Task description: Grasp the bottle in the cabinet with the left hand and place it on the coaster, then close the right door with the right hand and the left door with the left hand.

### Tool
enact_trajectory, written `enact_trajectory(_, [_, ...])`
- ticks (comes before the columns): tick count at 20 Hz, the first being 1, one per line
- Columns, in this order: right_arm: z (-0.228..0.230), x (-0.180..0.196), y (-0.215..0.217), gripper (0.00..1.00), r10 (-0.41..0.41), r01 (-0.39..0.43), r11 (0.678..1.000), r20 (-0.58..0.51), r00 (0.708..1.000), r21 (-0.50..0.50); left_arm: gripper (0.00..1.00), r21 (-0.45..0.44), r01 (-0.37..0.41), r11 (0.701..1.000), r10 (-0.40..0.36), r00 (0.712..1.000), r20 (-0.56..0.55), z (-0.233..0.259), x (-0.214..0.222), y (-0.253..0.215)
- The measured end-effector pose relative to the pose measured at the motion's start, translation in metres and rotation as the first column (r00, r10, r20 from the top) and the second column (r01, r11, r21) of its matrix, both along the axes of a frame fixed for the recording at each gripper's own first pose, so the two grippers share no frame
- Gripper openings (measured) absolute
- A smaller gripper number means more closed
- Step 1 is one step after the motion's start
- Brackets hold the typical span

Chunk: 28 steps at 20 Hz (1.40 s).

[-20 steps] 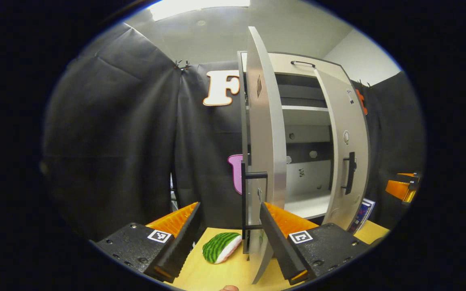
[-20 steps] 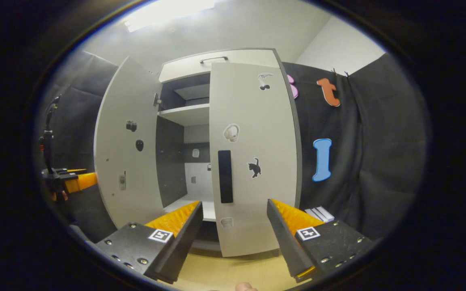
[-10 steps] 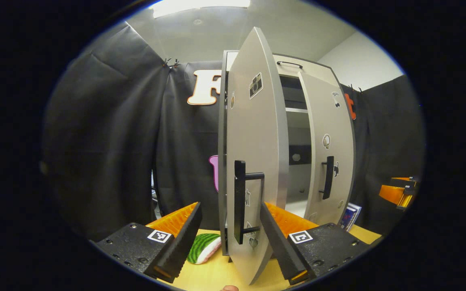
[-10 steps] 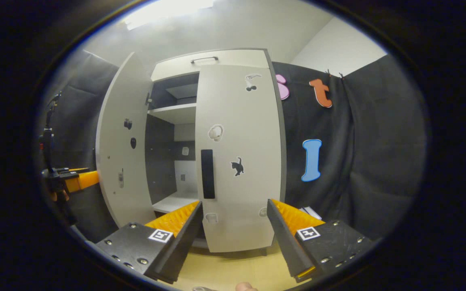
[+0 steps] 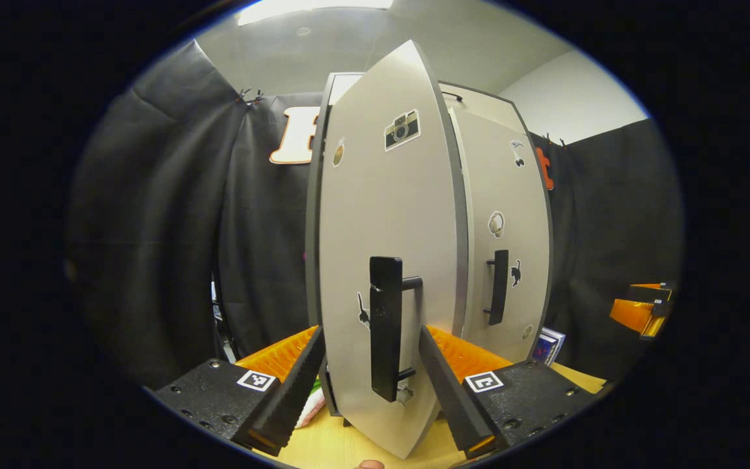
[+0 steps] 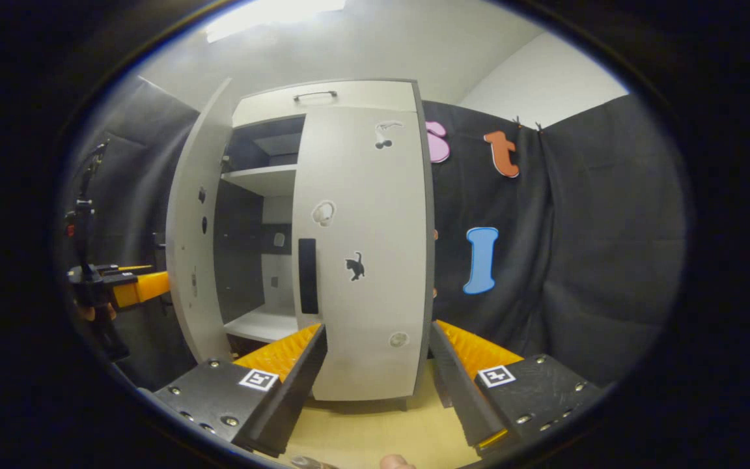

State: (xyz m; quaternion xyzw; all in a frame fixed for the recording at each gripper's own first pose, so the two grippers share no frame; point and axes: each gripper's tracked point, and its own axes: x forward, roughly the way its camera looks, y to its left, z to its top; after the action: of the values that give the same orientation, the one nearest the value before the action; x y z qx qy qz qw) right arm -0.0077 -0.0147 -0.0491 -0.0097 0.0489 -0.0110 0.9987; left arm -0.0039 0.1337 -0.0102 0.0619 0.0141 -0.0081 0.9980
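standing at the left of the left gripper view, the black booth cloth (image 5: 173, 228) hangs in folds behind a light wooden tabletop (image 5: 342, 446), and a bit of green-and-pink watermelon-slice toy (image 5: 310, 407) peeks out low between the finger and the cabinet. the left gripper (image 5: 368, 384) has its jaws spread wide and released, grasping nothing; the left door (image 5: 381, 215) of the pale grey cabinet stands partly swung out right in front of it, its lower edge and black bar handle (image 5: 385, 326) lying between the two fingers, though i cannot tell whether either finger touches the door. a camera sticker (image 5: 402, 129) sits high on that door. further right the right door (image 5: 505, 215) looks shut against the cabinet front, with its own black handle (image 5: 497, 286), and a small blue-edged box (image 5: 549, 345) rests on the table beside the cabinet base. at the far right edge the right gripper (image 5: 642, 309) shows side-on. in the right gripper view, the left gripper (image 6: 121, 286) appears at the far left beside the outer face of the angled left door (image 6: 196, 221), then the open cabinet gap with a white shelf (image 6: 261, 179), then the closed right door (image 6: 362, 247) with a cat sticker (image 6: 353, 266). the right gripper (image 6: 375, 378) is also released, jaws wide apart and empty, facing that door. i cannot tell where the bottle or the coaster is.
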Motion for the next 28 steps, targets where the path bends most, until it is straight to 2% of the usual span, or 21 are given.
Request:
enact_trajectory(3, [0.0,-0.003,-0.018,0.96,-0.047,0.047,0.999,0.003,0.999,-0.012,0.9,-0.042,0.065,0.997,-0.066,0.998,-0.006,-0.005,0.014,-0.027])
enact_trajectory(6, [0.002,-0.01,-0.039,0.96,-0.102,0.102,0.995,0.012,0.995,-0.022,0.9,-0.051,0.097,0.994,-0.098,0.995,-0.023,-0.011,0.033,-0.049])
enact_trajectory(7, [0.002,-0.013,-0.047,0.96,-0.122,0.123,0.992,0.015,0.992,-0.025,0.85,-0.054,0.114,0.992,-0.115,0.993,-0.02,-0.01,0.038,-0.057])
enact_trajectory(9, [0.001,-0.018,-0.062,0.96,-0.162,0.162,0.986,0.015,0.987,-0.026,0.85,-0.055,0.148,0.987,-0.149,0.989,-0.015,-0.009,0.046,-0.072])
enact_trajectory(10, [0.0,-0.021,-0.069,0.96,-0.18,0.18,0.983,0.013,0.984,-0.022,0.9,-0.051,0.16,0.986,-0.161,0.987,-0.012,-0.009,0.049,-0.077])
enact_trajectory(11, [-0.001,-0.023,-0.076,0.96,-0.197,0.197,0.98,0.012,0.98,-0.017,0.9,-0.045,0.167,0.985,-0.167,0.986,-0.011,-0.009,0.052,-0.082])
enact_trajectory(12, [-0.001,-0.025,-0.083,0.96,-0.211,0.211,0.977,0.011,0.977,-0.012,0.85,-0.039,0.172,0.984,-0.173,0.985,-0.009,-0.01,0.057,-0.088])
enact_trajectory(14, [-0.002,-0.028,-0.093,0.96,-0.234,0.234,0.972,0.01,0.972,-0.005,0.85,-0.037,0.191,0.981,-0.191,0.981,-0.006,-0.008,0.063,-0.099])
enact_trajectory(15, [-0.002,-0.029,-0.097,0.96,-0.243,0.243,0.97,0.01,0.97,-0.004,0.9,-0.04,0.203,0.978,-0.203,0.979,-0.002,-0.007,0.065,-0.104])
enact_trajectory(16, [-0.002,-0.03,-0.102,0.96,-0.252,0.252,0.968,0.009,0.968,-0.005,0.9,-0.042,0.212,0.976,-0.212,0.977,0.002,-0.005,0.067,-0.109])
enact_trajectory(21, [0.001,-0.028,-0.11,0.96,-0.256,0.256,0.967,0.024,0.966,0.012,0.93,-0.027,0.195,0.98,-0.195,0.981,0.002,-0.004,0.08,-0.115])
enact_trajectory(24, [-0.001,-0.02,-0.107,0.95,-0.23,0.229,0.973,0.019,0.973,0.022,0.93,-0.055,0.178,0.982,-0.178,0.984,0.014,-0.003,0.087,-0.117])
enact_trajectory(28, [0.008,-0.011,-0.093,0.96,-0.177,0.176,0.984,0.037,0.983,0.03,0.93,-0.037,0.138,0.99,-0.137,0.99,0.018,-0.001,0.089,-0.118])
